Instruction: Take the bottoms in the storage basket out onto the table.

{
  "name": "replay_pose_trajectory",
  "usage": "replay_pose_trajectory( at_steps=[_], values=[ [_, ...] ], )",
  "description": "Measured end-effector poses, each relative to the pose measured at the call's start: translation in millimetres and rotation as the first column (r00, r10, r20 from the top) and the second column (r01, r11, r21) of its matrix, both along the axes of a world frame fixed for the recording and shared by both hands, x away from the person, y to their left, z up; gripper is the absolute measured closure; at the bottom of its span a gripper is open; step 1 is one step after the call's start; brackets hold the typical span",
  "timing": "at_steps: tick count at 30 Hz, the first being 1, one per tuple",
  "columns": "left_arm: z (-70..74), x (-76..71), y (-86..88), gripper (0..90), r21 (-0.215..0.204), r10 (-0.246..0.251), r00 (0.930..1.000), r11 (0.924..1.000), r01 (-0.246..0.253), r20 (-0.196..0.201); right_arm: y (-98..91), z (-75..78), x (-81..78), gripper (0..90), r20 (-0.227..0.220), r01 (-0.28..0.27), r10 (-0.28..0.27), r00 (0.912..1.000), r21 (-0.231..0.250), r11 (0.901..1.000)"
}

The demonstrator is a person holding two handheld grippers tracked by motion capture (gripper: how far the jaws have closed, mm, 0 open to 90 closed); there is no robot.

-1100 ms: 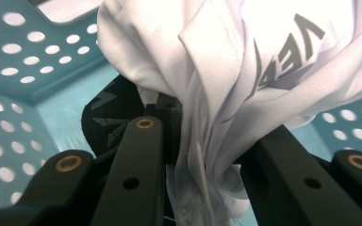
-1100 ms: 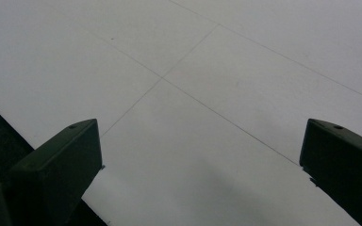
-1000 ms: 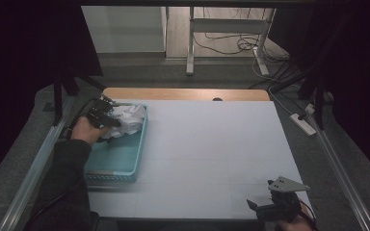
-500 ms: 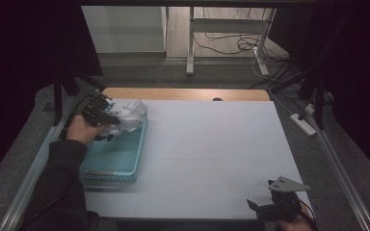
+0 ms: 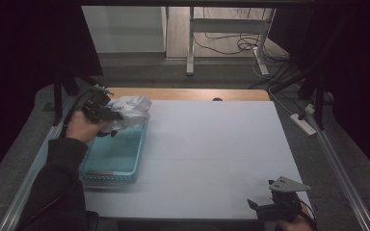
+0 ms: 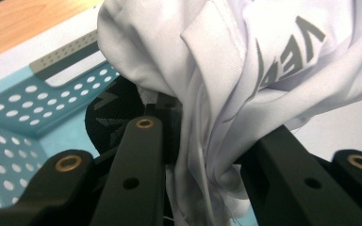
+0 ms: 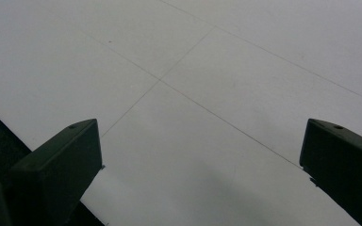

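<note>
Your left gripper (image 5: 110, 115), at the upper left of the high view, is clamped on one white garment (image 5: 131, 109) bunched above the far end of the one blue basket (image 5: 118, 161). One black item (image 6: 118, 117) lies in the basket beneath it. Your right gripper (image 5: 270, 208), lower right, stands wide open, holding nothing, over the white table (image 5: 212, 144).

I see a white tabletop (image 5: 221, 144) with a wooden strip along its far edge; a light-blue perforated basket (image 5: 113, 161) sits on its left side.
</note>
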State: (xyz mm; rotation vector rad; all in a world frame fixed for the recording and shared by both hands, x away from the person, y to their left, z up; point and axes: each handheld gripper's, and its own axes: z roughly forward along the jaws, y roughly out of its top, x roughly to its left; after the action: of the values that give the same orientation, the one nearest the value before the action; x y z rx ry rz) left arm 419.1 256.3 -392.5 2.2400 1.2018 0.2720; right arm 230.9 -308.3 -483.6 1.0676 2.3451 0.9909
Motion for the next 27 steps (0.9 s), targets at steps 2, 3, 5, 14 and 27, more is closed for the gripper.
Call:
replay_pose_trajectory(
  at_steps=[2,3,5,14,27],
  values=[
    [3.4,-0.8,-3.3,74.6,0.000,-0.009,1.0000,1.0000,0.009,0.002,-0.1,0.0,0.0,0.0,0.001,0.000,0.000,1.0000,0.001,1.0000],
    [5.0,-1.1,-4.8,74.6,0.000,-0.014,0.9999,0.9999,0.014,0.004,-0.1,0.1,-0.1,0.0,0.001,0.001,-0.001,1.0000,0.000,1.0000],
    [8.0,-1.9,-7.5,74.6,-0.002,-0.020,0.9997,0.9998,0.020,0.011,-0.2,0.1,-0.1,0.0,0.001,0.002,-0.002,1.0000,0.000,1.0000],
    [20.1,-4.2,-21.5,74.6,-0.015,-0.056,0.9979,0.9983,0.057,0.032,-0.3,0.2,-0.2,0.0,0.002,0.003,-0.003,1.0000,0.001,1.0000],
    [33.0,-4.5,-45.3,74.5,-0.029,-0.101,0.9938,0.9943,0.103,0.046,-0.5,0.2,-0.4,0.0,0.003,0.002,-0.002,1.0000,0.002,1.0000]
  ],
)
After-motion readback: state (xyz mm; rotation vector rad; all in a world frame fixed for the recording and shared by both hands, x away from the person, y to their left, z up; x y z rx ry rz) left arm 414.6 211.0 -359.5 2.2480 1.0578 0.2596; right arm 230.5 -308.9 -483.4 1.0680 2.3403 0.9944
